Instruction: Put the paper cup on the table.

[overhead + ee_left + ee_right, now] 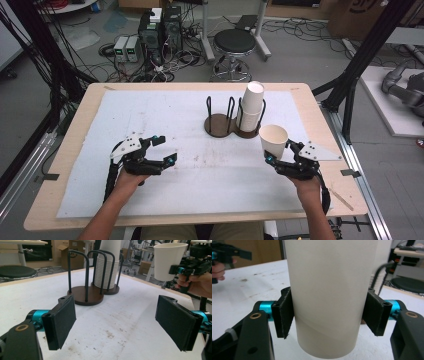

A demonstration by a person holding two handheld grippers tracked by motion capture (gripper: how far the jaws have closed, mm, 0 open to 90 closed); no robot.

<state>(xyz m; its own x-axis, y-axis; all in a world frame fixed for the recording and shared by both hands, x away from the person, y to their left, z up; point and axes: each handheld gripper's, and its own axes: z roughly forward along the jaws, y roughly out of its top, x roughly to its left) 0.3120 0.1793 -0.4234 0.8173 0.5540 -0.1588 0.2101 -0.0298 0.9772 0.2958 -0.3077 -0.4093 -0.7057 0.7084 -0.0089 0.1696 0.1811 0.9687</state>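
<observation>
In the high view, the right gripper point(281, 154) clamps a paper cup point(273, 140) upright, just beside the cup holder point(231, 122); the left gripper point(167, 149), well apart from it, holds nothing.

In the left gripper view, its pads point(62, 321) stand wide open before the holder.

In the right gripper view, both pads point(284, 315) press the cup's sides.

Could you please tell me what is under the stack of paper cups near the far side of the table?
The stack of paper cups stands on the right brown base of the wire cup holder, between its uprights. The cups cover the base's middle.

One held cup point(273, 140), one cup stack point(251, 107), two claws.
</observation>
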